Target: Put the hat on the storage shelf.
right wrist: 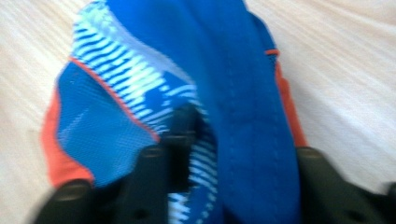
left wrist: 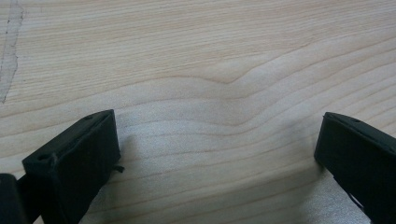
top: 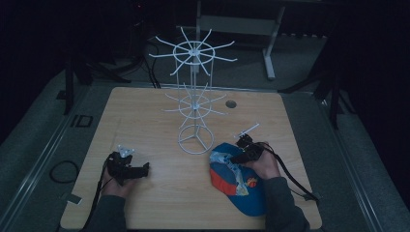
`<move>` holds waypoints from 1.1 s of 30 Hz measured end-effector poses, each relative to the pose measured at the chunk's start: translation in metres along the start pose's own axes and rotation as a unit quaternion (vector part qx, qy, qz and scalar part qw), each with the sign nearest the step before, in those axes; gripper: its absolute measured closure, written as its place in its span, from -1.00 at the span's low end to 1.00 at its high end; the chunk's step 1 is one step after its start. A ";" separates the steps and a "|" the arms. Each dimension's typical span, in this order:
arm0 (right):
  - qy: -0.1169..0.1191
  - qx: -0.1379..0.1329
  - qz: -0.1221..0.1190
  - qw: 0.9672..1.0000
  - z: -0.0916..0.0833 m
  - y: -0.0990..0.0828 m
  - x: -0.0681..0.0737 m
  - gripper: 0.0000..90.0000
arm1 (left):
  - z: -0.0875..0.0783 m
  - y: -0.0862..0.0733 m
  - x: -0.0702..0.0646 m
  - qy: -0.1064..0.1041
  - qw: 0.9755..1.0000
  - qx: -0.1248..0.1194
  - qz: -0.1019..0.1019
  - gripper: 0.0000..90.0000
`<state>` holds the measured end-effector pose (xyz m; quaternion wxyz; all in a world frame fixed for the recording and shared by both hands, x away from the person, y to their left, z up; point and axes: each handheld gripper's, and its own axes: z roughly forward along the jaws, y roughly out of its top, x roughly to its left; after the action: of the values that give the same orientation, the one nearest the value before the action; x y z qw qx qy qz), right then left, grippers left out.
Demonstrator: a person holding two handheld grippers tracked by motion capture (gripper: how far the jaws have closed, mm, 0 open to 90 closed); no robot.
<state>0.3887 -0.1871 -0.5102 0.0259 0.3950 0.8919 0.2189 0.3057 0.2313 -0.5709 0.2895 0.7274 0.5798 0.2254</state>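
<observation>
Cap (top: pixel 239 186), blue and orange with a pale striped panel, lies on the near right part of the wooden table (top: pixel 154 121), just in front of and to the right of the white wire rack's ring base. My right gripper (top: pixel 240 155) is down on the cap's far edge, hand behind it, cable trailing off to the right over the table edge. In the right gripper view the cap (right wrist: pixel 243 93) bulges up between my two black jaws: the blue band runs straight up the middle, mesh panel with white stripes to its left, orange trim on both sides. Jaws partly closed with the fabric between them; one jaw sits against the mesh side, the other at the band's outer side. That view is blurred, so I cannot tell for sure whether the pads are pressing the cloth.

My left gripper (top: pixel 138 170) rests low over bare wood at the near left, well apart from the cap, pointing toward the middle of the table. In the left gripper view its jaws stand wide apart with nothing between them, plain wood grain (left wrist: pixel 201 70) underneath.

White wire display rack (top: pixel 195 96) stands upright at table centre, two tiers of spoke arms, nothing hanging on it.
</observation>
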 end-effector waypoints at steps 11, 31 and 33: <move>0.004 -0.040 0.010 0.999 -0.019 0.000 -0.006 0.95 | 0.000 0.000 0.000 -0.001 1.000 0.000 0.001 -1.00; -0.005 -0.118 -0.004 0.993 -0.056 -0.002 -0.010 0.95 | 0.000 0.000 0.000 -0.002 1.000 -0.001 0.002 -1.00; -0.004 -0.121 -0.004 0.993 -0.057 -0.002 -0.010 0.95 | 0.000 0.000 0.000 -0.002 1.000 -0.001 0.002 -1.00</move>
<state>0.3817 -0.2170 -0.4605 0.0778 0.3867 0.8602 0.3233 0.3061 0.2308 -0.5710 0.2908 0.7285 0.5779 0.2253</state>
